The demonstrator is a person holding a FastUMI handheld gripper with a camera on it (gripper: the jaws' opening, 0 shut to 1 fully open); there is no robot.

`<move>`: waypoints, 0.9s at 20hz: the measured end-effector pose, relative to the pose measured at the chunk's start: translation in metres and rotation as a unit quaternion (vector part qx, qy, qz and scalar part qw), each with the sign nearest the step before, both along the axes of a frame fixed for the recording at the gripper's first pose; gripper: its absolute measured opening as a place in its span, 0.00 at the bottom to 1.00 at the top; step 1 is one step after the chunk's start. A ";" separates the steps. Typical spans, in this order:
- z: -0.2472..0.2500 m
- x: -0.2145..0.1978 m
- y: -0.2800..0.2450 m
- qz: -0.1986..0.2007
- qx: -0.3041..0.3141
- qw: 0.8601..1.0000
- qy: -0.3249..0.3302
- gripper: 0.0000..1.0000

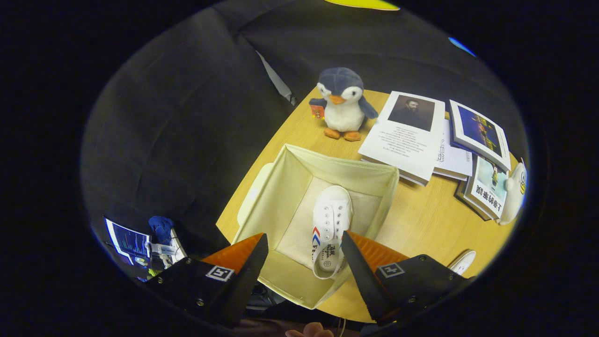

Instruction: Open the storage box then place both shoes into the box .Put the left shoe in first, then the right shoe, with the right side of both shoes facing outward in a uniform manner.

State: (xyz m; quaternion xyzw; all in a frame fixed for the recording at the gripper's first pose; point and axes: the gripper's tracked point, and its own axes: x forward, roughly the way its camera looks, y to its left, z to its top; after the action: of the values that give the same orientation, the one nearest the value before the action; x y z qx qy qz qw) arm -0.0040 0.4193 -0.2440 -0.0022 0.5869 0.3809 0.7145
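The cream fabric storage box stands open on the wooden table, right below me. One white canvas shoe with red and blue stripes lies inside it, along the box's right wall, toe pointing away from me. My gripper hovers above the box's near side, open, with nothing between its fingers; the shoe's heel lies beside the right finger. The tip of a second white shoe lies on the table beyond the right finger. The box's lid pokes out past the box's left wall.
A plush penguin stands beyond the box. Several books and papers lie spread to its right, with a white plush toy at their far end. The table edge runs close along the box's left side. A hand's fingertips show beneath the gripper.
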 end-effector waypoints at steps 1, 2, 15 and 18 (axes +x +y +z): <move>0.007 0.001 -0.008 -0.008 0.005 1.000 -0.003 0.96; 0.012 0.004 -0.015 -0.017 0.010 1.000 -0.006 0.96; 0.049 0.013 -0.149 -0.120 0.028 0.992 -0.036 0.96; 0.047 0.016 -0.189 -0.147 0.023 0.988 -0.048 0.96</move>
State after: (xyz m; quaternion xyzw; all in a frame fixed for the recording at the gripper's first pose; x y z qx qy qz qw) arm 0.0116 0.2307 -0.1969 0.0820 0.5374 0.2844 0.7897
